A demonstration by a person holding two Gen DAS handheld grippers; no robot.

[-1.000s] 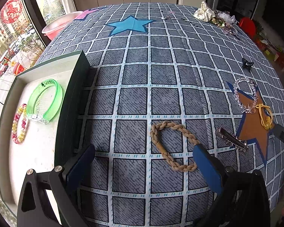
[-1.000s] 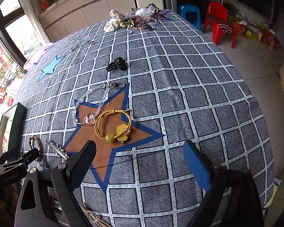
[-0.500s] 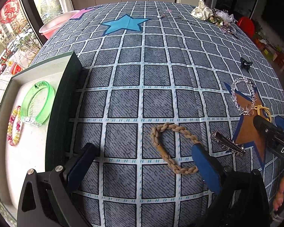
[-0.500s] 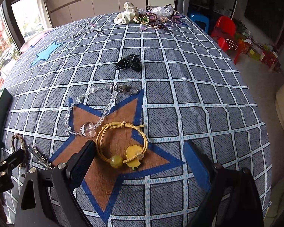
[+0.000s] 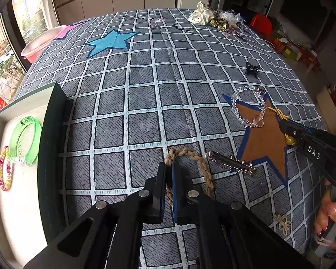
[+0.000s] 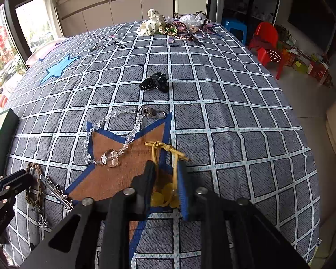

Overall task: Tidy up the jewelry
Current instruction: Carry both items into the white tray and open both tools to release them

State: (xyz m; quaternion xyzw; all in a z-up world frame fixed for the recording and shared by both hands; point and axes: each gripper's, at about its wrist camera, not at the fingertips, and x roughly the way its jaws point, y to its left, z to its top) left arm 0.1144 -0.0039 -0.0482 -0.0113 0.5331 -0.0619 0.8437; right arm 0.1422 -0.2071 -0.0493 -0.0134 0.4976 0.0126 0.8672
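Item one: braided tan bracelet (image 5: pixel 202 163), lying on the grid-patterned surface (image 5: pixel 145 103). My left claw (image 5: pixel 169 174) is pinching one side of its loop, jaws drawn nearly together on the cord, the rest of the braid curving out to the right.

Item two: yellow cord bracelet (image 6: pixel 165 157) with yellow beads, lying across the lower right arm of the brown star patch (image 6: pixel 114 174). My right claw (image 6: pixel 165 179) is closing narrowly around it, the cord running up between the jaws and the beads bunching low between them.

Item three: clear bead bracelet (image 6: pixel 105 139) with a heart-shaped bead and a metal clasp, lying on the upper part of the same star, just beside the yellow one.

Item four: silver spiked hair clip (image 5: pixel 231 163), lying between the braid and the star.

Item five: black claw clip (image 6: pixel 154 84), sitting farther up the surface, well apart.

Item six: dark-walled tray (image 5: pixel 49 139) at the left edge, holding a green bangle (image 5: pixel 25 141) and a pink-and-yellow bead bracelet (image 5: pixel 4 170).

Item seven: heap of scrunchies and hair ties (image 6: pixel 174 25), sitting at the far edge.
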